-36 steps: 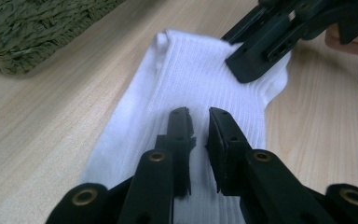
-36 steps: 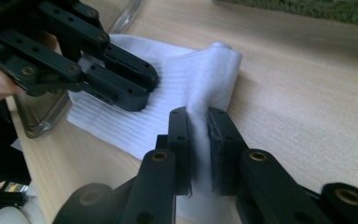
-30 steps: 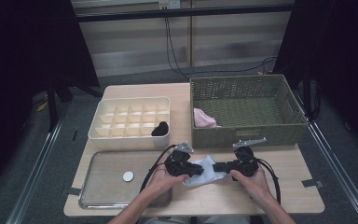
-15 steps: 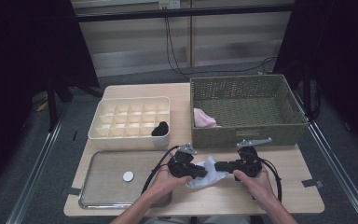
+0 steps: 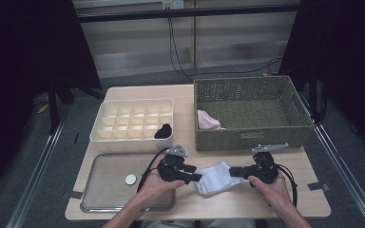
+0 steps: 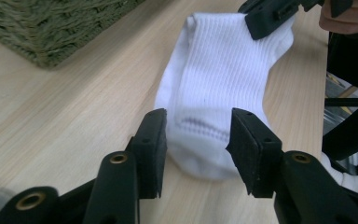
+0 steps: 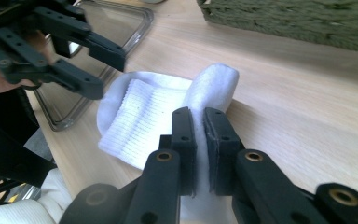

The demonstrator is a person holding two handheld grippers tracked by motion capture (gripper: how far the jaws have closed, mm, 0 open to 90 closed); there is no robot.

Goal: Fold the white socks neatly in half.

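while the sock hangs on one grip: the risks run from the near table edge outward.
right gripper (image 7: 199, 140): its jaws are pinched tight on a fold of the white sock (image 5: 216, 175), the sole hold on it; a thin pinch of soft knit could slide out if the hand pulls sideways.
left gripper (image 6: 196, 140): its jaws have just been opening and stand apart, with the sock's rounded end between the pads (image 6: 249, 144) but not pressed; a lift now likely leaves that end dragging on the table (image 5: 247, 202).
sock's place: lying half folded on the wood between the two grippers, near the front edge; a tug toward the person could take it off the table.
metal tray (image 5: 100, 190): just beside the left hand (image 5: 154, 187), holding a small white disc (image 5: 130, 179); a wide swing may knock it.
divider box (image 5: 133, 124): one near cell holds a dark bundle (image 5: 163, 130); a loose fold would likely spring open in a cell.
wicker basket (image 5: 252, 114): farther back, a pink item (image 5: 207, 120) inside; a snag on its weave is possible.
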